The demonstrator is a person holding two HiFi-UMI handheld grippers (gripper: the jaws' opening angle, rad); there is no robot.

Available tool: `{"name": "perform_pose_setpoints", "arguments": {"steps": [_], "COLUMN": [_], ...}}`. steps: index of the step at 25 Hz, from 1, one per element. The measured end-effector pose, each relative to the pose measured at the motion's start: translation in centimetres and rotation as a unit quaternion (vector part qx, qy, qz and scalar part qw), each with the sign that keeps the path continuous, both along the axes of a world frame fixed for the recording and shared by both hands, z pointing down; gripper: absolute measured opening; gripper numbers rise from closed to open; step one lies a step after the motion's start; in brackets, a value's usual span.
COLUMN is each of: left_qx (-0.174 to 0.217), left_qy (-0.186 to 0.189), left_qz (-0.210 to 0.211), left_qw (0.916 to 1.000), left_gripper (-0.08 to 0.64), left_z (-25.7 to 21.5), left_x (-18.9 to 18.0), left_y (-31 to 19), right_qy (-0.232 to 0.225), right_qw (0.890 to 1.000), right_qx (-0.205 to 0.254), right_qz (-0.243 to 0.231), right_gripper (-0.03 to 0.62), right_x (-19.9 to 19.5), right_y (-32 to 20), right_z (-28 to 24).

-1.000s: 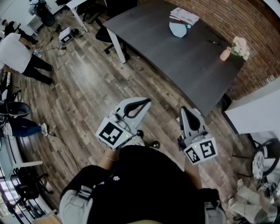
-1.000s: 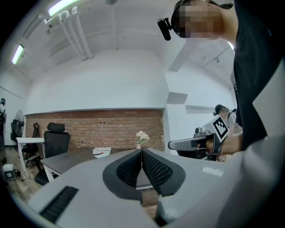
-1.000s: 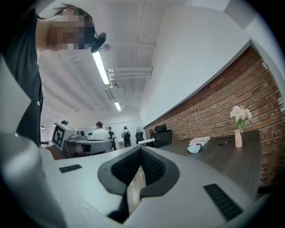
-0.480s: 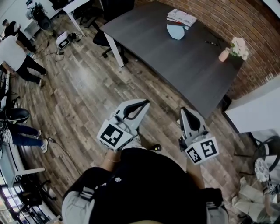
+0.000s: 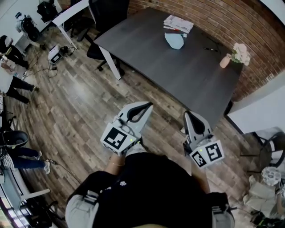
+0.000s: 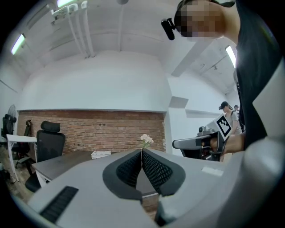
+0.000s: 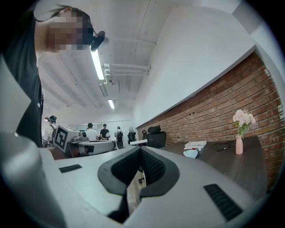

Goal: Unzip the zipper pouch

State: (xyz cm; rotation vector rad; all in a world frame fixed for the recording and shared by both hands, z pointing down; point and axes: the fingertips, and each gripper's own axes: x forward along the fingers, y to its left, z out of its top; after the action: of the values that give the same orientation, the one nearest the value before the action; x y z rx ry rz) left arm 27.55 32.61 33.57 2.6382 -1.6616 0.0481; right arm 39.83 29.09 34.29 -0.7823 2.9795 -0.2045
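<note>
A pale blue pouch [image 5: 174,40] lies on the far part of the dark table [image 5: 178,71], next to a stack of papers [image 5: 178,23]. The right gripper view shows the pouch [image 7: 191,153] small on the tabletop. My left gripper [image 5: 148,105] is held level over the wooden floor, short of the table's near edge, shut with nothing in it. My right gripper [image 5: 189,114] is beside it, nearer the table's edge, also shut and empty. In the left gripper view, the tips of the left gripper [image 6: 141,150] meet in front of the brick wall.
A small vase of pale flowers [image 5: 231,55] and a dark pen [image 5: 209,49] sit on the table's right part. A black office chair [image 5: 104,13] stands at its far left end. A brick wall [image 5: 231,22] runs behind. People stand at the left [image 5: 11,84].
The table and pouch have shifted nearer and lower-left in the head view as I walked forward. Both grippers stay shut and keep their pose in front of my body.
</note>
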Motion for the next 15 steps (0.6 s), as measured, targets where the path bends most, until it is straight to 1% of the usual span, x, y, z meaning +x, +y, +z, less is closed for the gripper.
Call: {"name": "perform_pose_setpoints", "arguments": {"steps": [4,8,15], "left_qx": [0.006,0.005,0.004], "left_qy": [0.006,0.014,0.016], "left_qz": [0.012,0.017,0.023], "left_qw": [0.9999,0.9997,0.9996], "left_gripper": [0.006,0.006,0.006], "left_z": [0.2,0.5,0.9], "left_x": [-2.3,-5.0,-10.3], "left_y": [-1.7,-3.1,-4.7], "right_qy": [0.01,0.018,0.024], "right_qw": [1.0,1.0,0.999], "right_qx": [0.004,0.007,0.01], "right_qz": [0.014,0.015,0.019], "right_gripper": [0.0,0.0,0.0], "right_x": [-2.1,-5.1,-10.3], "right_y": [-1.4,-2.7,-4.1], "right_z": [0.0,0.1,0.2]}}
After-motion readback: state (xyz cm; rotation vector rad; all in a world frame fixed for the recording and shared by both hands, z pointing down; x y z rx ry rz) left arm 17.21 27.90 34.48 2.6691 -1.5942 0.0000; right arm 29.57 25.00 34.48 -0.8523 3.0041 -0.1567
